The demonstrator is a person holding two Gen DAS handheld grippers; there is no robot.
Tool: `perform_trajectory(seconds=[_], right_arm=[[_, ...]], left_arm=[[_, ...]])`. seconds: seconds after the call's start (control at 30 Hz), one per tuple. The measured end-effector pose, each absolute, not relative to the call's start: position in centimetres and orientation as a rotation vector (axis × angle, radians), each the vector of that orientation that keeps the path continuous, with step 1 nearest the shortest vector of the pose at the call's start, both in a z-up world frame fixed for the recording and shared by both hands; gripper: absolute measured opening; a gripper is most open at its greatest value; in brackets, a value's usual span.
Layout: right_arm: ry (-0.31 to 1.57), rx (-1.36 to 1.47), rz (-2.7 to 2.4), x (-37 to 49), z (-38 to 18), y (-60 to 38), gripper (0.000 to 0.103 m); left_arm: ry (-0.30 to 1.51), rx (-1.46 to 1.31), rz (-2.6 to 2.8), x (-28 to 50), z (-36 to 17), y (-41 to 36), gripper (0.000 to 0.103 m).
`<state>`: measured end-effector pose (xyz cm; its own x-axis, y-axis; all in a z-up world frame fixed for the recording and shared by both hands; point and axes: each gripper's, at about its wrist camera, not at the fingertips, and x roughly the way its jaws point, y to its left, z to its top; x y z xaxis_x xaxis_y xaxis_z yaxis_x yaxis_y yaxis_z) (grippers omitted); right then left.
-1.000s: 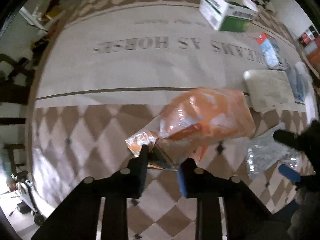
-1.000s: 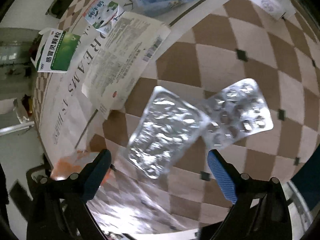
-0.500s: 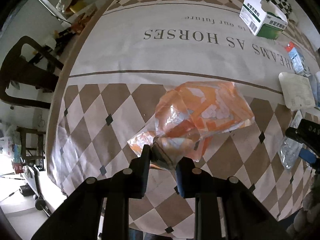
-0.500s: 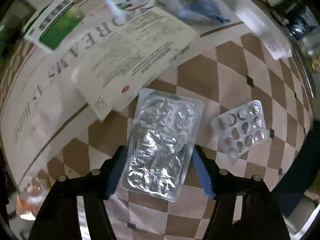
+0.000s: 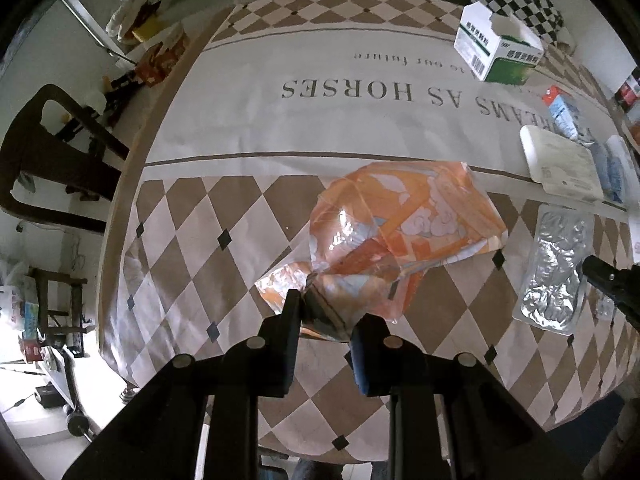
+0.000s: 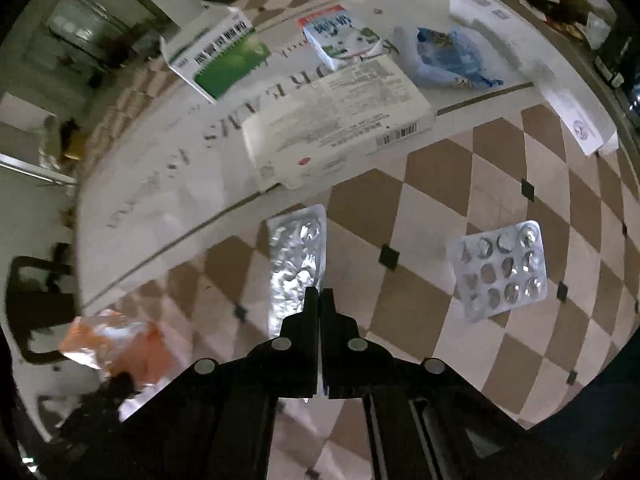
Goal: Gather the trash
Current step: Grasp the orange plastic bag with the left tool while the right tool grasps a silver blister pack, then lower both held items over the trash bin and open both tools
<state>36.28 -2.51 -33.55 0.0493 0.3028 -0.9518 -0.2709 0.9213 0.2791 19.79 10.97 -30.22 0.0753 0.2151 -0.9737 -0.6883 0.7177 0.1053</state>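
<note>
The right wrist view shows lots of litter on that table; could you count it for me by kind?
Blister packs: 2, a long one and a smaller one.
Boxes: 5, green-and-white, blue-and-white, flat white printed, two long white.
Plastic bags: 2, orange, blue.
Total: 9.

Orange bag [image 5: 404,232], brown-checked tablecloth [image 5: 208,248]

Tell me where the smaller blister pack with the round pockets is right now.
In the right wrist view, the smaller blister pack lies on the checkered tablecloth, right of the right gripper and apart from the long foil blister pack it grips.
</note>
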Motion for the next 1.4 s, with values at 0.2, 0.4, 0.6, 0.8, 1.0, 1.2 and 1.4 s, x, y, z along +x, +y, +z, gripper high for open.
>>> perform_trajectory(seconds=[0.2, 0.4, 0.6, 0.8, 1.0, 1.2, 1.4], right_arm=[[1.386, -0.005, 0.495, 36.2, -30.3, -3.5, 0.0], [1.332, -0.091, 0.518, 33.1, -27.8, -5.1, 0.0], [1.295, -0.098, 0.562, 26.1, -25.0, -8.2, 0.0], [1.323, -0.073, 0.599, 16.9, -25.0, -10.3, 0.0], [1.443, -0.101, 0.582, 8.0, -29.9, -12.6, 0.0], [1.607, -0.137, 0.463, 3.1, -41.2, -15.2, 0.0], [1.706, -0.121, 0.355, 2.0, -54.0, -16.8, 0.0]], left_arm=[[1.282, -0.409, 0.705, 18.2, -28.2, 10.1, 0.016], [1.228, -0.366, 0.697, 14.8, -25.9, 9.1, 0.014], [1.196, -0.355, 0.661, 8.5, -24.7, 7.3, 0.014], [1.241, -0.39, 0.62, 0.0, -26.0, 5.8, 0.014], [1.402, -0.458, 0.54, -5.7, -32.7, 4.2, 0.014], [1.548, -0.559, 0.474, -7.0, -45.5, 4.1, 0.014], [1.63, -0.671, 0.41, -5.7, -58.2, 4.6, 0.014]])
